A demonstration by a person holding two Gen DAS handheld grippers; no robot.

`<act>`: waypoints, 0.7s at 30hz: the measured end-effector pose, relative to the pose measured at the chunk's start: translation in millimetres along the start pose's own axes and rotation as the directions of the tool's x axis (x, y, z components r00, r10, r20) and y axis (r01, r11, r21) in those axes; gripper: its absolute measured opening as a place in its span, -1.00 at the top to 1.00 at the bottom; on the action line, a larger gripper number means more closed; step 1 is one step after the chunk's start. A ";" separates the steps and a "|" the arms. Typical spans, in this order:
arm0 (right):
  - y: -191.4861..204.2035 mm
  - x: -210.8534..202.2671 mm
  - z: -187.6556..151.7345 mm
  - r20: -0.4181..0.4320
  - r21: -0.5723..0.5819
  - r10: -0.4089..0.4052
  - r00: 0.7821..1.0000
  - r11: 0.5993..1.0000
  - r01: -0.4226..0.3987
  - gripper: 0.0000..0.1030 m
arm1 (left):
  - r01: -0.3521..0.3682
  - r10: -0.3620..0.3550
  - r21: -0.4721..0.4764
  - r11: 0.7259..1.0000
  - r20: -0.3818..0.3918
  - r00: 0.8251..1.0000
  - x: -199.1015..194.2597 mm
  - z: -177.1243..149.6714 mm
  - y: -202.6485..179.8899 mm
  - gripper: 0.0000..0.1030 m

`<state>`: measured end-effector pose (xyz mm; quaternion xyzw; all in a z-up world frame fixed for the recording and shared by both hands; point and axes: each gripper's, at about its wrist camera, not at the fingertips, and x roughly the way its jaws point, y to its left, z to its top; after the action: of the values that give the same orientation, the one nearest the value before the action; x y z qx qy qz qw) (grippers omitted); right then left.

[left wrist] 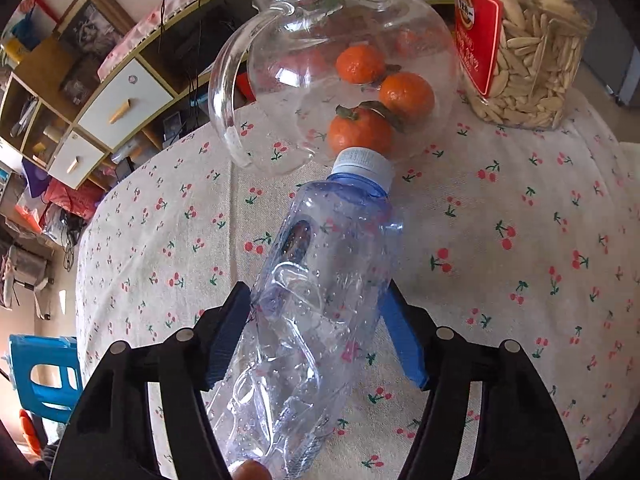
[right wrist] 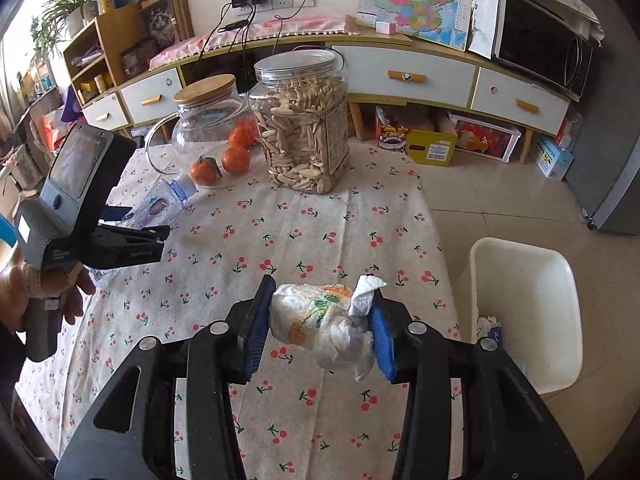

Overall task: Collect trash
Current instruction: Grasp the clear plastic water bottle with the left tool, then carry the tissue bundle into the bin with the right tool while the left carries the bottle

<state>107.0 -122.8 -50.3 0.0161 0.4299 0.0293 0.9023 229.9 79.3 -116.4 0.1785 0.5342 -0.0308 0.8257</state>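
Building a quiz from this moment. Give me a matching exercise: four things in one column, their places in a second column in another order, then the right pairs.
Things:
1. crushed plastic bottle
2. rolled diaper
3. tangerines
4. white bin

Places:
A. on the floor beside the table
B. on the table beside the seed jar
C. clamped in the left gripper
D. clamped in the right gripper

Pairs: 1-C, 2-D, 3-B, 4-A

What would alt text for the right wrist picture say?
The right gripper clamps a rolled-up diaper above a cherry-print tablecloth, with a white bin to its right. The left gripper holds a plastic bottle.
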 end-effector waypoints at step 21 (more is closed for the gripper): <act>-28.1 -64.1 -10.7 0.124 0.038 -0.007 0.992 0.999 0.002 0.19 | 0.150 -0.006 -0.504 0.850 0.275 0.961 -162.5 -115.8 -9.1 -0.17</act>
<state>59.5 -155.1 -8.9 0.0339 0.3736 0.0180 0.9268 57.4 86.0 -15.9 -0.0792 0.4150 0.0576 0.9045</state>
